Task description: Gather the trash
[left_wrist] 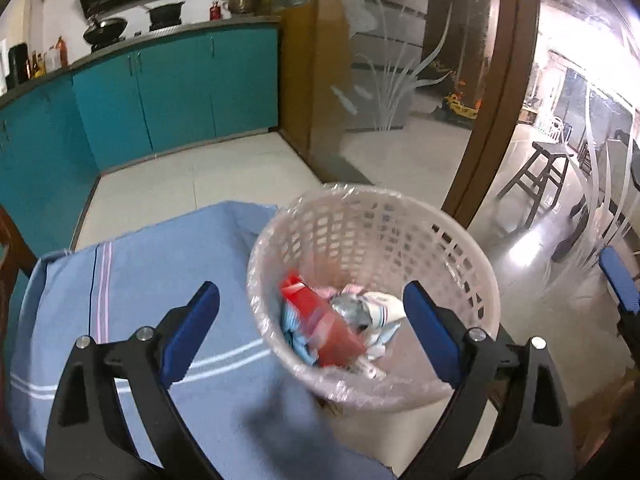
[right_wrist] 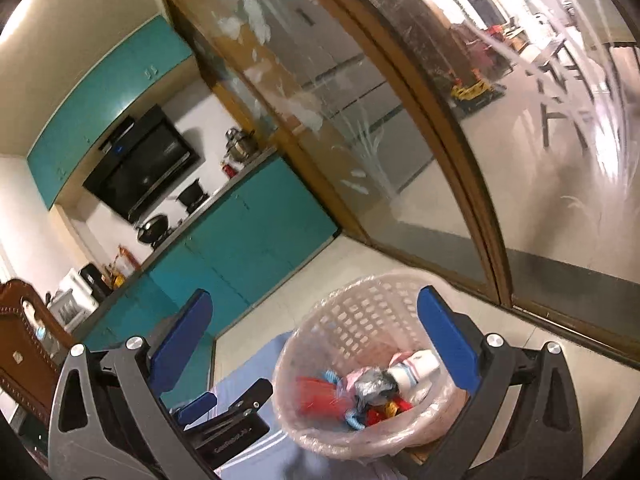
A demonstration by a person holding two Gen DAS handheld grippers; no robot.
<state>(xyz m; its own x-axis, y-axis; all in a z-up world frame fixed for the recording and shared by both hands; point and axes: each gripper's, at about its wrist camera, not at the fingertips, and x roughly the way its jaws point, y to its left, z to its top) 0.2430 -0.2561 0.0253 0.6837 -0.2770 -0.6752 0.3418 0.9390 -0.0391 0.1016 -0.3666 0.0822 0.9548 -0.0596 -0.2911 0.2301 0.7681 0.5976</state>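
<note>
A: Left wrist view first — what is your left gripper point(left_wrist: 312, 320) doing?

B: Its blue pads point(left_wrist: 192, 332) are spread wide and grip nothing. One finger hangs over the blue striped cloth point(left_wrist: 140, 280), the other over the near rim of the wastebasket point(left_wrist: 460, 248).

A: Where is the trash?

B: It lies in the bottom of that pale lattice wastebasket, which has a clear plastic liner point(left_wrist: 344, 190) folded over its rim. I see a red packet point(left_wrist: 320, 320), blurred, lying on top, with a crumpled silver wrapper point(left_wrist: 352, 308) beside it and white paper point(left_wrist: 384, 304) next to that. Blue-and-white scraps point(left_wrist: 290, 326) poke out from under the red packet.

A: And the basket itself?

B: It sits at the edge of the cloth-covered surface, tilted toward my cameras, with the etched glass door point(left_wrist: 400, 60) behind it.

A: Your right gripper point(right_wrist: 320, 336)?

B: Also spread apart, holding nothing. In the right wrist view its fingers frame the wastebasket point(right_wrist: 360, 312), and my left gripper point(right_wrist: 228, 400) shows low in the frame, just beside the basket's rim. The red packet point(right_wrist: 320, 396) and the silver wrapper point(right_wrist: 372, 386) show again among the trash.

A: Anything else around?

B: Teal kitchen cabinets point(left_wrist: 160, 88) line the far wall, with a wok point(left_wrist: 104, 28) on the counter.
</note>
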